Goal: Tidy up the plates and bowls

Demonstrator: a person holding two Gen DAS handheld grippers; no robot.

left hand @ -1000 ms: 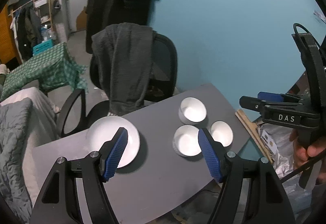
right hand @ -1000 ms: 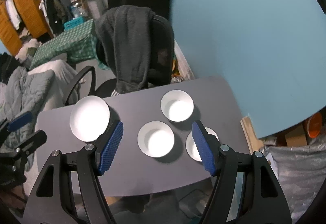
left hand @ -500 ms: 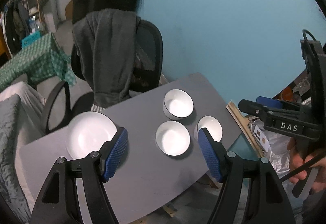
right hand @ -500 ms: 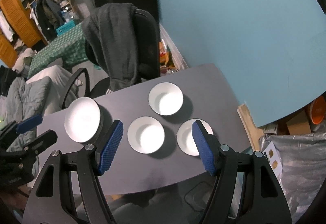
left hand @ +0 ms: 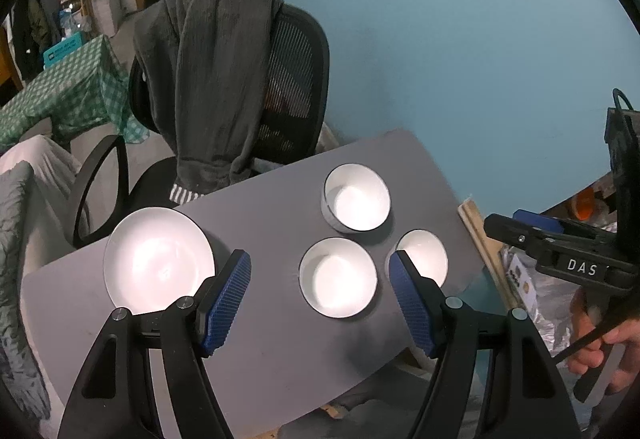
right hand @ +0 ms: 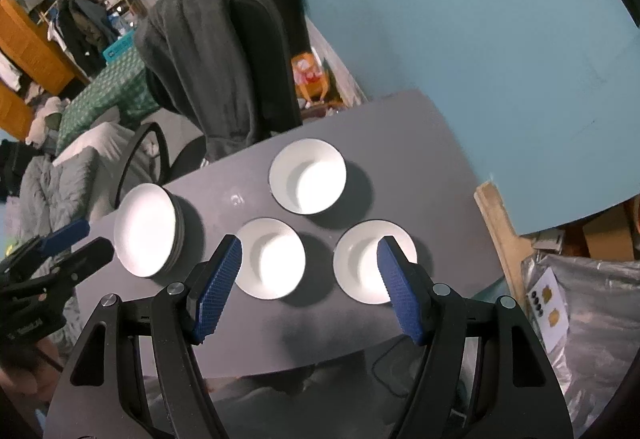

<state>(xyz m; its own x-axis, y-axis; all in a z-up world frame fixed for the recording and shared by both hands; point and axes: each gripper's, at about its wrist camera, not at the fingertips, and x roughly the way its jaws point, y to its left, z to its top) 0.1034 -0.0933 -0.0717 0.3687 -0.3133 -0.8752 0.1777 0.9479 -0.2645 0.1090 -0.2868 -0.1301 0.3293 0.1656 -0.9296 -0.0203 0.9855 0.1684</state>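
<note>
Three white bowls sit in a loose triangle on the right half of the grey table (right hand: 400, 143): the far bowl (right hand: 307, 177), the middle bowl (right hand: 269, 258) nearer me, and the right bowl (right hand: 374, 266) just beside it. Well apart on the left is the stack of plates (right hand: 146, 230); from the right wrist view I can see several rims layered under the top one.

Both my claws are open and empty. The right claw (right hand: 308, 285) hangs above the gap between the middle and right bowls, the left claw (left hand: 320, 299) above the middle bowl, neither touching anything.

My guess is the step in hand is the approach to a first bowl for nesting. To do it well I'd pick one rim, come down with one pad inside the wall and one outside, and close only once the pads straddle it. The bowls look glazed, smooth and glossy with thin dark-edged rims and curved walls, so they may slip; the ribbed blue pads should help. The tabletop is matte and flat, so a nudged bowl could slide toward the near edge

A dark fleece garment (left hand: 208, 79) drapes the mesh office chair (left hand: 296, 79) behind the table
</note>
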